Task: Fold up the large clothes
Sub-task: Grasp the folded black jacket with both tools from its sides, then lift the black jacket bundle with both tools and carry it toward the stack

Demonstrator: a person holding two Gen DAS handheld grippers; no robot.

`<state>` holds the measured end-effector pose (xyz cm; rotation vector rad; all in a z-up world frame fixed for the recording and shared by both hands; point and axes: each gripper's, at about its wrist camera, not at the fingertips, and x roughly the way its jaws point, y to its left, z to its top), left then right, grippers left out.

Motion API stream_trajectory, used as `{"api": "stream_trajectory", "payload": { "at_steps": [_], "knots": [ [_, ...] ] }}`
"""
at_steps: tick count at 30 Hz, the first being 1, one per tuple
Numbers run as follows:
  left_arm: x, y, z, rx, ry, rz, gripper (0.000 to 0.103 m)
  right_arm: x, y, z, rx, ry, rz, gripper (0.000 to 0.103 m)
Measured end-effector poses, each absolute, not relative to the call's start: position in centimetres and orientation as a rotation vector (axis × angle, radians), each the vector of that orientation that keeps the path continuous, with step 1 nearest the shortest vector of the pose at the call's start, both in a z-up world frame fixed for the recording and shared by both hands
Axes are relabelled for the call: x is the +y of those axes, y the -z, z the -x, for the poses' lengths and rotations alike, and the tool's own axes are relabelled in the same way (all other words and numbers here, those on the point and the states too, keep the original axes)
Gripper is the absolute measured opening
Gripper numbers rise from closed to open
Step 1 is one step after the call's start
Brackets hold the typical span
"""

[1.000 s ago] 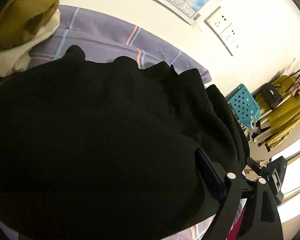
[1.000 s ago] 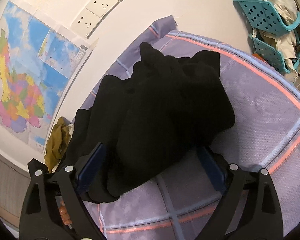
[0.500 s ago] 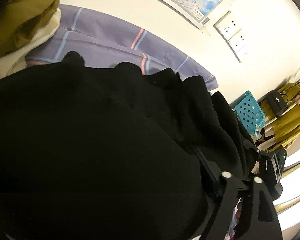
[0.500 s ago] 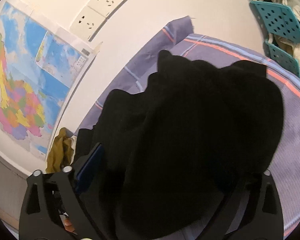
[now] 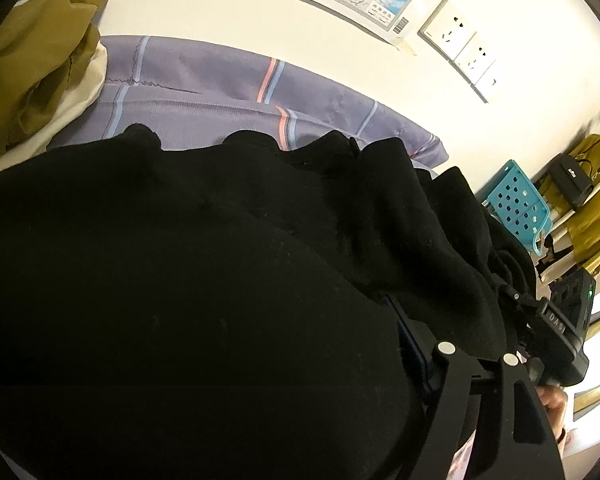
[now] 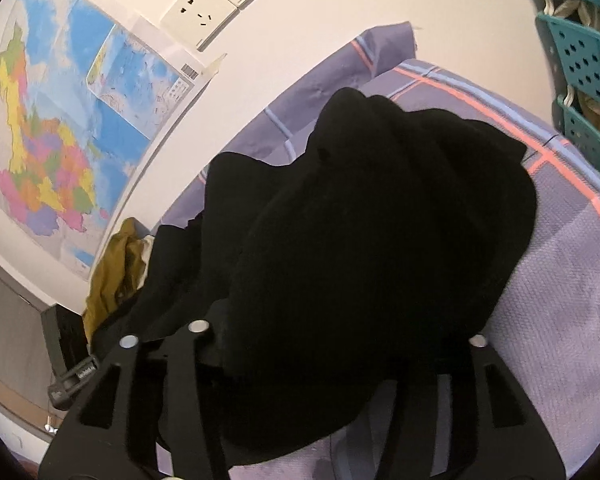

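Black garment (image 6: 372,248) bunched on plaid bedsheet (image 6: 572,288), no neat fold yet. Both tongs (image 5: 228,360) (image 6: 340,364) closing around fabric; firm grip probably not reached.

I see a black garment (image 6: 380,240) on lilac sheet (image 6: 572,280) with pink-blue stripes; olive cloth (image 5: 32,64); teal perforated baskets (image 6: 584,52); multicoloured map (image 6: 52,140).

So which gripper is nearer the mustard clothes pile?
Left. Both grippers' jaws are closing around the black garment: the left gripper at its end by the mustard clothes pile, the right gripper at its far end.
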<state>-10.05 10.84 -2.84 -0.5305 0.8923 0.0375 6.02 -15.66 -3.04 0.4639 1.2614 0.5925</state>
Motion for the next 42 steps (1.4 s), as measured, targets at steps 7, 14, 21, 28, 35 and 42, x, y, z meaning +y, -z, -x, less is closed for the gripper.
{"api": "stream_trajectory", "payload": {
  "at_steps": [7,14,21,28,35,42],
  "knots": [
    [11.1,3.3,9.5,0.896,-0.024,0.556,0.084,-14.1,3.2,-6.1,1.244,-0.619,-0.413,0.073],
    [11.1,3.0,9.5,0.892,-0.034,0.543,0.071,-14.8,3.0,-6.2,1.241,-0.629,-0.398,0.033],
    [12.0,0.9,10.9,0.864,0.015,0.542,0.047,-15.9,-0.3,-4.6,1.180,-0.722,-0.506,0.027],
    [13.3,1.9,12.5,0.922,0.076,0.554,0.056,-16.4,0.6,-2.8,1.283,-0.702,-0.437,0.048],
    [13.8,3.8,11.3,0.934,0.103,0.609,0.079,-15.1,2.7,-3.6,1.302,-0.694,-0.458,0.089],
    [12.7,3.7,9.7,0.933,0.039,0.534,0.059,-13.4,3.9,-4.5,1.297,-0.707,-0.440,0.038]
  ]
}}
